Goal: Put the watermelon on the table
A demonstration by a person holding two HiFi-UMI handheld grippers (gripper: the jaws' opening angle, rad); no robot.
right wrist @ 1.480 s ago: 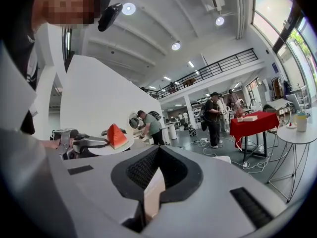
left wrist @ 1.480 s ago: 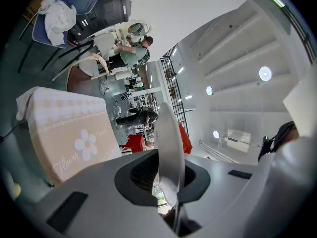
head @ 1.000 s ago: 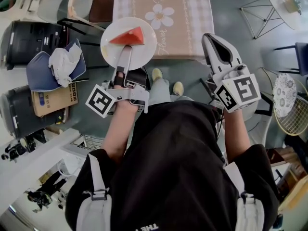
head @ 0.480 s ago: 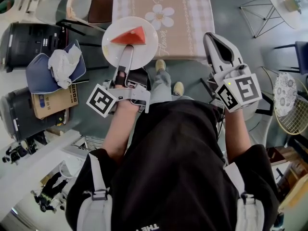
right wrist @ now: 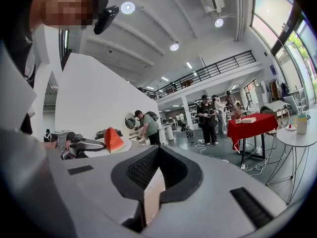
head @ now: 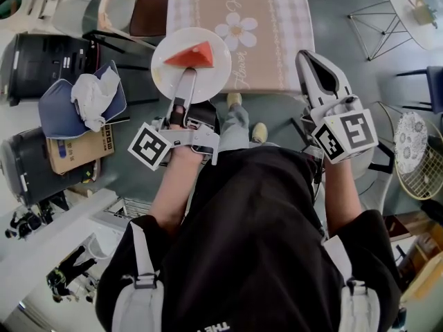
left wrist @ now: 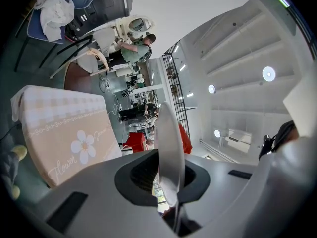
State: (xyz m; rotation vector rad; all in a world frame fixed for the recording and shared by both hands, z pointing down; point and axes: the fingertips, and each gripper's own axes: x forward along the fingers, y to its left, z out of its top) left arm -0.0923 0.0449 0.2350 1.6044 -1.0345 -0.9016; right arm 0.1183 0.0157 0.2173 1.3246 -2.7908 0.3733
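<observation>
A red watermelon wedge (head: 190, 54) lies on a white plate (head: 169, 75). My left gripper (head: 187, 80) is shut on the plate's near rim and holds it level, over the near left corner of the table (head: 242, 5) with its pink checked, flower-printed cloth. In the left gripper view the plate (left wrist: 171, 148) stands edge-on between the jaws, with the red wedge (left wrist: 185, 138) behind it and the table (left wrist: 59, 133) to the left. My right gripper (head: 304, 57) is shut and empty beside the table's near right corner. The right gripper view shows the wedge (right wrist: 113, 140) at left.
Left of the table stand a wooden-framed chair (head: 131, 9), a blue seat with a white cloth (head: 86, 95), a cardboard box (head: 76, 147) and black cases (head: 41, 54). A white round side table (head: 415, 5) and a wire stand (head: 377, 19) are at right. The person's shoes (head: 259, 131) are below the table edge.
Both hands have moved a little toward the table. The plate with the watermelon now reaches slightly further over the table's near corner. Neither grip has changed.
</observation>
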